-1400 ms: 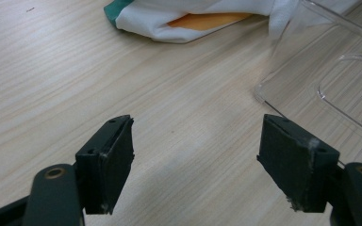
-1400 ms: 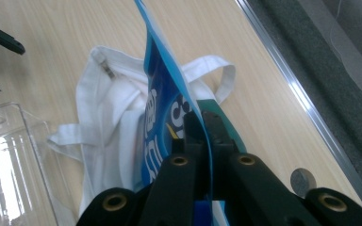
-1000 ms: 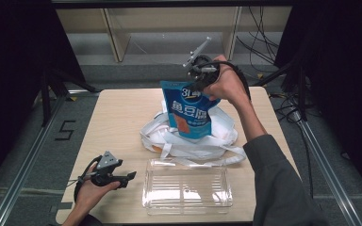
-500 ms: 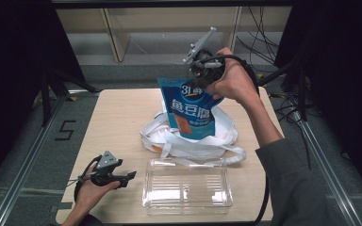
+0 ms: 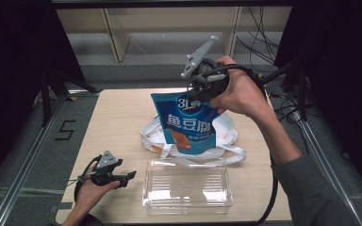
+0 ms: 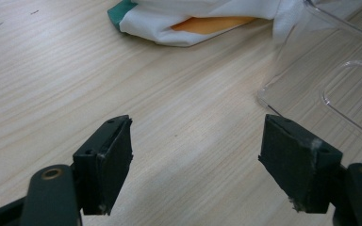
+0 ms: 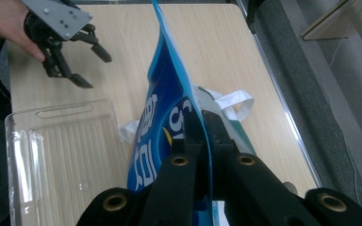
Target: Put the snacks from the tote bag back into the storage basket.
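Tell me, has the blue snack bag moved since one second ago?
Yes. The blue snack bag, gripped by the right gripper, has risen: in the high view its top now stands above the table's far edge, higher above the white tote bag.

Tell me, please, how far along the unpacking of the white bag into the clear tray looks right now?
Done: the blue snack pouch is lifted up out of the white bag, pinched at its top edge by the right gripper. In hand: it hangs above the bag. Left: the clear tray holds nothing yet, an orange item remains bagged, and the left gripper waits open.
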Motion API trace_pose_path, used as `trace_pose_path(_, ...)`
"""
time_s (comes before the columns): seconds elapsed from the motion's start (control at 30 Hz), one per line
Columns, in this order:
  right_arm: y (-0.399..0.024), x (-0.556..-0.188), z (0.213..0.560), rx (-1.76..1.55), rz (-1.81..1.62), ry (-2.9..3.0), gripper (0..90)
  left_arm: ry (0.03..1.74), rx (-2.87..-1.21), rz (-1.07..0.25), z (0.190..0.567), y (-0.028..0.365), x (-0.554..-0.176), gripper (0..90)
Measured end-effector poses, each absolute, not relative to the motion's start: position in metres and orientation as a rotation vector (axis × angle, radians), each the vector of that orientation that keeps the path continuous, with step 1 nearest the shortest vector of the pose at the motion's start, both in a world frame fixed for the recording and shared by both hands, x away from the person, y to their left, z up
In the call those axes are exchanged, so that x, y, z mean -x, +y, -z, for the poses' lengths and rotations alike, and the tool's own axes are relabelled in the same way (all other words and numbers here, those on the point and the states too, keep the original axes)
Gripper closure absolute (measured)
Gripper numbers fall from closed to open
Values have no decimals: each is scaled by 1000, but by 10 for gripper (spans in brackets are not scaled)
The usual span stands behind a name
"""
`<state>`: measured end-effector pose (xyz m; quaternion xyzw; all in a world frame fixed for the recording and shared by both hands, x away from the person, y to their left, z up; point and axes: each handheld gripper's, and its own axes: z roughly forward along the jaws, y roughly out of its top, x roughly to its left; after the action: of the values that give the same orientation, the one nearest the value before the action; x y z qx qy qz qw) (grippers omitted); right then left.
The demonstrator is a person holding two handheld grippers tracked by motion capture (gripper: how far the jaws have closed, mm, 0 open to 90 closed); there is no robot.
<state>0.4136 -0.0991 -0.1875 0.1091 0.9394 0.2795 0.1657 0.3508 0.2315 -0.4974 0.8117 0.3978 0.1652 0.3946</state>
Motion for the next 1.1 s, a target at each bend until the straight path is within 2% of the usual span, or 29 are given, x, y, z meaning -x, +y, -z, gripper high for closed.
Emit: trace_pose_path(1.1,-101,-364,215,-201,-849,2752,900,1000,-2078,-427,497,234,-353,249)
